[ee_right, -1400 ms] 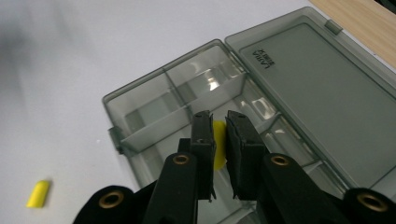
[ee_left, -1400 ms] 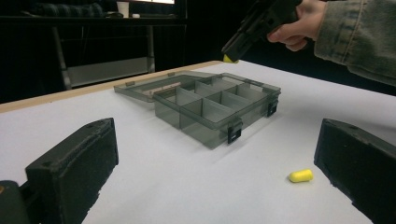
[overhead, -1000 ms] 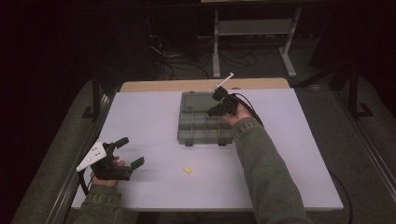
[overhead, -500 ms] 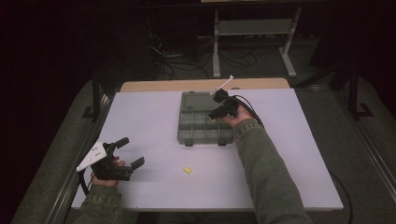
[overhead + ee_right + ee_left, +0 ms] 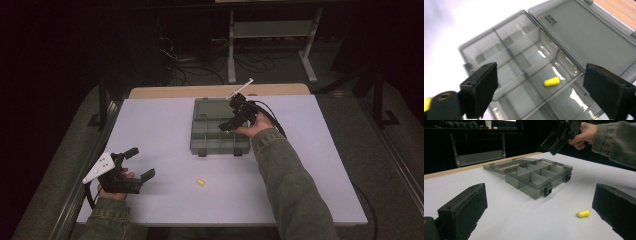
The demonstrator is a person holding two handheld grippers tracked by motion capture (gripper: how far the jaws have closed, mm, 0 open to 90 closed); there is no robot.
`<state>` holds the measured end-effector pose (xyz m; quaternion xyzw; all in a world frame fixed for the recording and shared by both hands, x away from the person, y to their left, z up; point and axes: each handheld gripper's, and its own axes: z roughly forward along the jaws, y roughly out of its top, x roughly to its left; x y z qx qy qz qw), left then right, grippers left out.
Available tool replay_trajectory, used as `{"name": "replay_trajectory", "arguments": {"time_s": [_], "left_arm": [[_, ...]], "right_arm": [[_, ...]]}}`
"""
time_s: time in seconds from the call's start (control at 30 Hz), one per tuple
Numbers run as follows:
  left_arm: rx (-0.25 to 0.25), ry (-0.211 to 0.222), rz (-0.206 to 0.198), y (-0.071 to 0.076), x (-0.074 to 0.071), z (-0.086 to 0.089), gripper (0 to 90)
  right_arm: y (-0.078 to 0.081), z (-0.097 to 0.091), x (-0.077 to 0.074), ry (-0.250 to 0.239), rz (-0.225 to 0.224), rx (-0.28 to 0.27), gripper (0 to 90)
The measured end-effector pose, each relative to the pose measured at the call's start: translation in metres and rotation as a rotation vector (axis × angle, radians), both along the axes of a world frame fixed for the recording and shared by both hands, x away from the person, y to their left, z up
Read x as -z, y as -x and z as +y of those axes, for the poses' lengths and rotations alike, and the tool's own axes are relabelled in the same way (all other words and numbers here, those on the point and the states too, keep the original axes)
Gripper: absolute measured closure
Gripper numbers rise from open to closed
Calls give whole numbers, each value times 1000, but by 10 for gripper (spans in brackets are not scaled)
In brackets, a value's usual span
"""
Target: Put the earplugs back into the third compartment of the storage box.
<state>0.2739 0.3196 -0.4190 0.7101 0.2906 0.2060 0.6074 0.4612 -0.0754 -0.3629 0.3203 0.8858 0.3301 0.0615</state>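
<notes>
A smoky clear organizer box [image 5: 210,142] lies mid-table with its lid [image 5: 586,32] flat open at the back. My right gripper [image 5: 226,125] hovers over its divided compartments [image 5: 506,62]. Its jaws have just been opening and now stand wide apart with nothing between them. Below them a yellow earplug [image 5: 551,81] lies in one compartment. A second yellow earplug [image 5: 200,182] lies loose on the white table, in front of the box [image 5: 539,176]. My left gripper [image 5: 140,163] rests at the near left, open and empty, with that earplug [image 5: 583,213] just ahead of its right jaw.
The white table top [image 5: 150,125] has bare room left of the box and along the near edge. A wooden strip [image 5: 200,91] borders its far side. Beyond it, on a dark floor, are a metal stand [image 5: 270,30] and cables.
The right gripper has shifted slightly toward the near side over the box and its jaws now stand apart. The left gripper and the loose earplug have not moved.
</notes>
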Motion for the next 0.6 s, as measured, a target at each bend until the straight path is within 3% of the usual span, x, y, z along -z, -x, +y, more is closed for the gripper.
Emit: {"name": "replay_trajectory", "arguments": {"time_s": [0.03, 0.23, 0.6], "left_arm": [[0, -1, 0, 0, 0, 0, 0], [1, 2, -1, 0, 0, -1, 0], [1, 0, -1, -1, 0, -1, 0]], "right_arm": [[3, 0, -1, 2, 3, 4, 4], [22, 4, -6, 46, -9, -8, 0], [62, 19, -15, 11, -36, -118, 0]]}}
